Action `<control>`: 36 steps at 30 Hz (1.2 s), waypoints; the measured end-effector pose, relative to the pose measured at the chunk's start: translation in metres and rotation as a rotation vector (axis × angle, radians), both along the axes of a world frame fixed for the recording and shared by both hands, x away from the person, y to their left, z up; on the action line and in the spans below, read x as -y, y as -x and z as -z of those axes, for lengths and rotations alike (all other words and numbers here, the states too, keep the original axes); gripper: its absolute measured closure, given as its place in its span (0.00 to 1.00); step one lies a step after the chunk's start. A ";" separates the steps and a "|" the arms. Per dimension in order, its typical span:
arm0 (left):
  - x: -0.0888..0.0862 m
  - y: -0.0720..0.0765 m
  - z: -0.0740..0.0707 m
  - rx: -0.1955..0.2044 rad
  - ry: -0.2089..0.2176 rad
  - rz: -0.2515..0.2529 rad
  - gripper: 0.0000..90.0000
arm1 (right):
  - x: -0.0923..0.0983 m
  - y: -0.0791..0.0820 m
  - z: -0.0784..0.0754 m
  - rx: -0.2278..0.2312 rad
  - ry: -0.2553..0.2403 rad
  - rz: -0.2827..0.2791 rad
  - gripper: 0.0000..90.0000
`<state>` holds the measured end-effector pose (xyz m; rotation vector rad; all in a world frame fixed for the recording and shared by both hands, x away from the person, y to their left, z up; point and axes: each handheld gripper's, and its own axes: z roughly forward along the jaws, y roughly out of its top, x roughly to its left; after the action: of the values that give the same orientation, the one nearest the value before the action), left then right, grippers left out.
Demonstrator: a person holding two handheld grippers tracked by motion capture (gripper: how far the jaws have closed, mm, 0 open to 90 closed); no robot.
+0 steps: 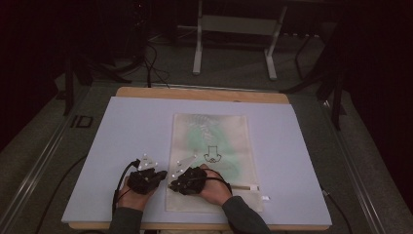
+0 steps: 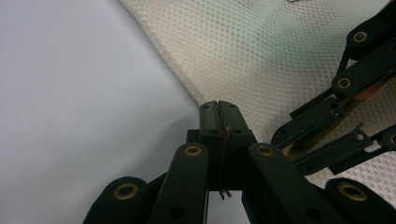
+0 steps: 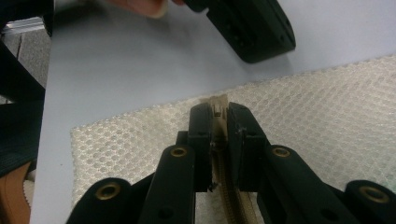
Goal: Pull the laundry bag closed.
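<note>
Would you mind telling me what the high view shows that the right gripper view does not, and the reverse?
The high view alone takes in the whole mesh bag with its black drawing, lying on the pale board, and both hands at the bag's near left corner. The right gripper view alone shows the close detail: the right gripper shut on the bag's beige zipper, right at the mesh edge. Both show the mesh bag, the pale board and the left gripper just beside the bag's edge.
</note>
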<state>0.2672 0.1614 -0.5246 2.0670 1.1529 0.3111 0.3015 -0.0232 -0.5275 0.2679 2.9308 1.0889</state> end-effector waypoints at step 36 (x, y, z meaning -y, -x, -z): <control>0.016 -0.002 0.004 -0.081 -0.017 0.019 0.99 | 0.004 0.002 0.003 0.009 -0.032 0.011 0.91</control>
<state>0.2693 0.1457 -0.5290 2.1210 1.1808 0.2309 0.2993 -0.0269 -0.5303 0.2784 2.9022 1.1335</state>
